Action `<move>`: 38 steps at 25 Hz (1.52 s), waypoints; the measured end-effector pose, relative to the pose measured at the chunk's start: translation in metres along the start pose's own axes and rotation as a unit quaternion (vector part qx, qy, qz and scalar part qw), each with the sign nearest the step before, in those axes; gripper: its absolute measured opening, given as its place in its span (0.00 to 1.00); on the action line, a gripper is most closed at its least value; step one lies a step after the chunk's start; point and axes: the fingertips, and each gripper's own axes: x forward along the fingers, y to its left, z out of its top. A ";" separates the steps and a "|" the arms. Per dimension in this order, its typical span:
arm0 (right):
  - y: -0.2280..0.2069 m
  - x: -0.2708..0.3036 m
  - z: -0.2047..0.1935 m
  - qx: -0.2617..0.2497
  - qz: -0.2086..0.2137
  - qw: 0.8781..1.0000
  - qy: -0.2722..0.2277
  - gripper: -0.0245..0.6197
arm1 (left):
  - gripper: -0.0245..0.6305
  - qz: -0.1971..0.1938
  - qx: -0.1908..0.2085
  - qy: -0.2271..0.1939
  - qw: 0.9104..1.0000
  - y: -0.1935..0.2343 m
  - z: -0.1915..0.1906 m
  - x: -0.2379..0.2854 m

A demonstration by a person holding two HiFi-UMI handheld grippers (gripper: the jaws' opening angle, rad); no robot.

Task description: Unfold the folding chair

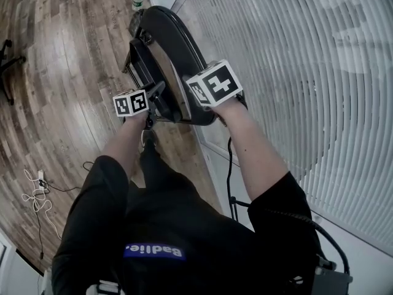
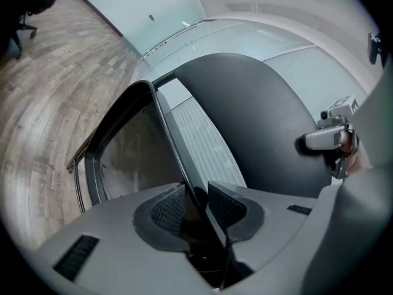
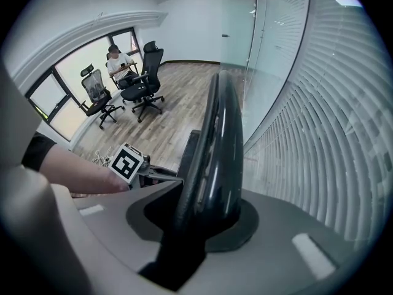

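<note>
Head view: the glossy black rigid folding chair [image 1: 172, 35] is seen folded upright on the wooden floor [image 1: 61, 72]. The left tongs [image 2: 198, 203] are clamped on its thin frame tube [image 2: 169, 137], the right tongs [image 3: 206, 211] on its smooth panel rim [image 3: 224, 140]; slipping is judged likely.

The right gripper [image 3: 209, 208] has its two jaws closed on the thick, glossy black edge of the folding chair [image 3: 224, 140], which rises upright between them. At the left a bare forearm [image 3: 73, 174] reaches in with the left gripper [image 3: 146, 169], its marker cube just beside the chair's dark frame. Behind lies a wooden floor [image 3: 175, 106]. Far off, two black office chairs [image 3: 144, 78] stand near a window [image 3: 67, 85], and a person [image 3: 116, 59] sits there. White blinds [image 3: 325, 121] fill the right side
</note>
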 end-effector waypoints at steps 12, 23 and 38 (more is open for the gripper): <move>0.015 -0.001 0.008 -0.003 0.000 1.000 0.005 0.19 | 0.18 -0.022 -0.039 0.000 0.999 0.002 0.002 -0.017; 0.015 0.004 0.003 0.006 0.015 1.000 0.003 0.19 | 0.18 -0.026 -0.055 -0.012 0.998 0.017 -0.004 -0.052; 0.027 0.016 0.001 0.009 0.033 0.999 0.001 0.19 | 0.21 -0.018 -0.079 -0.028 0.996 0.051 -0.014 -0.110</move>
